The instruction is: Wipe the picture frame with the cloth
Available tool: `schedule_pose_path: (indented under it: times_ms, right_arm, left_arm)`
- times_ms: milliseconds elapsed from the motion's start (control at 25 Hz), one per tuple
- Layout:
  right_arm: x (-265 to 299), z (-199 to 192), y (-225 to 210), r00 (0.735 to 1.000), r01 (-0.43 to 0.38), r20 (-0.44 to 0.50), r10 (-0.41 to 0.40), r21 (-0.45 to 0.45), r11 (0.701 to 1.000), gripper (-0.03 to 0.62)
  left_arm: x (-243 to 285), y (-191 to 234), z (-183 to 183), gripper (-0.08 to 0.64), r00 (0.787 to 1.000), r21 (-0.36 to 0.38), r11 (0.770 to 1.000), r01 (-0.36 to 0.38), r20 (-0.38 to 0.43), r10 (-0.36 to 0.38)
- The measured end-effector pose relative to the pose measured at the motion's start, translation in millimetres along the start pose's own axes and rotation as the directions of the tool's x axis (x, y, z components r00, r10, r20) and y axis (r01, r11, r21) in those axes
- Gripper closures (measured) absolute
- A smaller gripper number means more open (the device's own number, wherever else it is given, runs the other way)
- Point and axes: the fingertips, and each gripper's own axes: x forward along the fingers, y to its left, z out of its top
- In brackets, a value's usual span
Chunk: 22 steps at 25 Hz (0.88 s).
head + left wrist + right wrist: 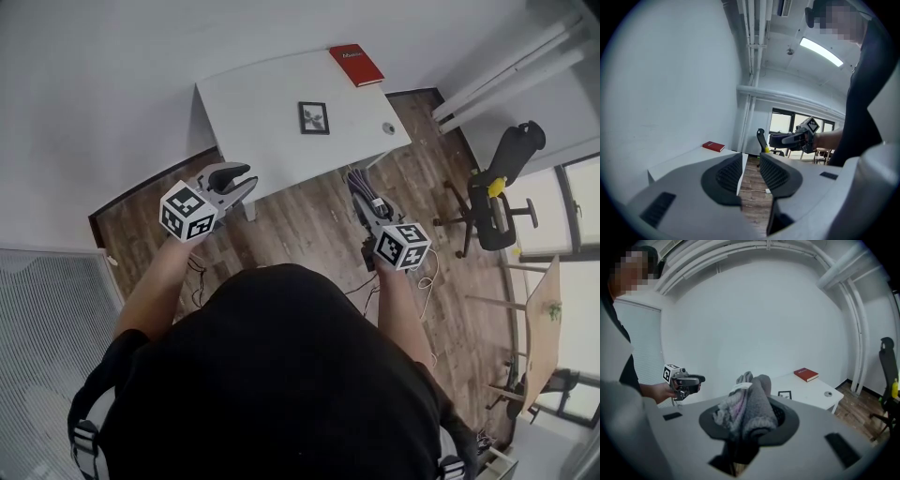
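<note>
A small dark picture frame (314, 118) lies flat on the white table (262, 103), ahead of both grippers; the right gripper view shows the frame (784, 394) beyond the jaws. My right gripper (360, 190) is shut on a bunched grey and purple cloth (357, 178), held over the wooden floor short of the table. In its own view the cloth (752, 413) bulges out between the jaws of the right gripper (751, 394). My left gripper (246, 178) hovers near the table's front left corner, its jaws (751, 161) shut with nothing between them.
A red book (356, 65) lies at the table's far right corner and a small round object (388, 128) near its right edge. A black office chair (497, 183) stands to the right. Cables (427, 277) trail on the floor. A wall runs behind the table.
</note>
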Motion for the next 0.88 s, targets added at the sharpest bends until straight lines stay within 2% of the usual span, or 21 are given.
schedule_pose_path:
  times_ms: [480, 880]
  right_arm:
    - [10, 9, 18, 1.0, -0.014, 0.019, 0.013, 0.02, 1.0, 0.489]
    - [21, 2, -1, 1.0, -0.019, 0.024, 0.018, 0.052, 0.998, 0.489]
  left_arm:
    - [-21, 18, -13, 0.44, 1.0, -0.04, 0.999, -0.015, -0.006, 0.015]
    - [-9, 19, -20, 0.44, 0.999, -0.041, 0.999, -0.021, -0.037, 0.02]
